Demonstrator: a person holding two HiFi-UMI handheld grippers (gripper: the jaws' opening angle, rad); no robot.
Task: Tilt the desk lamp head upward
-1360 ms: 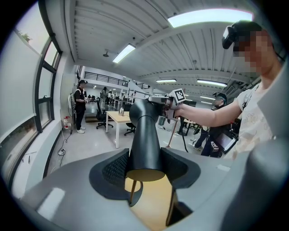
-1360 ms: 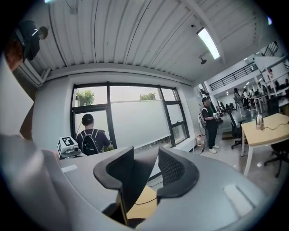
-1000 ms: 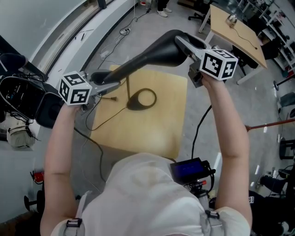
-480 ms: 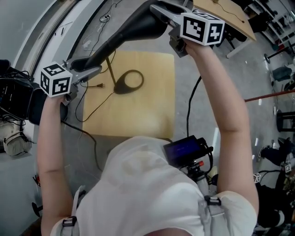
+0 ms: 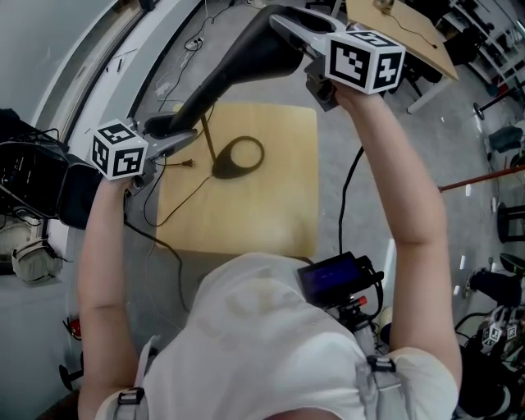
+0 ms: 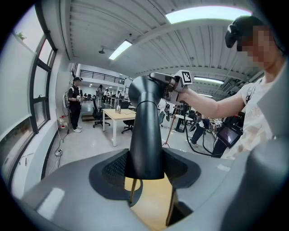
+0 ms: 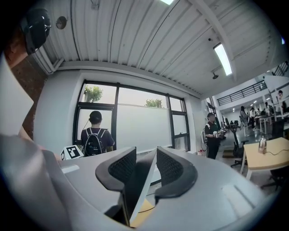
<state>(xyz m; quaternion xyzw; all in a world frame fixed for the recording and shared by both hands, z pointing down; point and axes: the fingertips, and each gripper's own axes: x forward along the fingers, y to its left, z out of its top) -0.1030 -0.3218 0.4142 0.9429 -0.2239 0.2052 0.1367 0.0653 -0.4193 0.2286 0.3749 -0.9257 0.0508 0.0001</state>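
The desk lamp's long black head (image 5: 234,70) slants over a small wooden table (image 5: 279,205). Its brass stem (image 5: 208,136) goes down to a black ring base (image 5: 238,157). My left gripper (image 5: 184,138) is shut on the narrow end of the head, which shows as a black tube (image 6: 145,135) between the pads. My right gripper (image 5: 287,23) is shut on the wide end, held high. There the shade's thin rim (image 7: 137,189) sits between the pads, and these jaws have just been closing on it.
A thin cable (image 5: 176,205) trails off the table's left side. A black bag (image 5: 37,184) lies on the floor at left and another desk (image 5: 410,33) stands at top right. One person (image 6: 74,106) stands far off, another (image 7: 94,135) stands by the window.
My right gripper has lifted the wide end of the lamp head, so the head slants more steeply. The left gripper has kept its hold on the narrow end.
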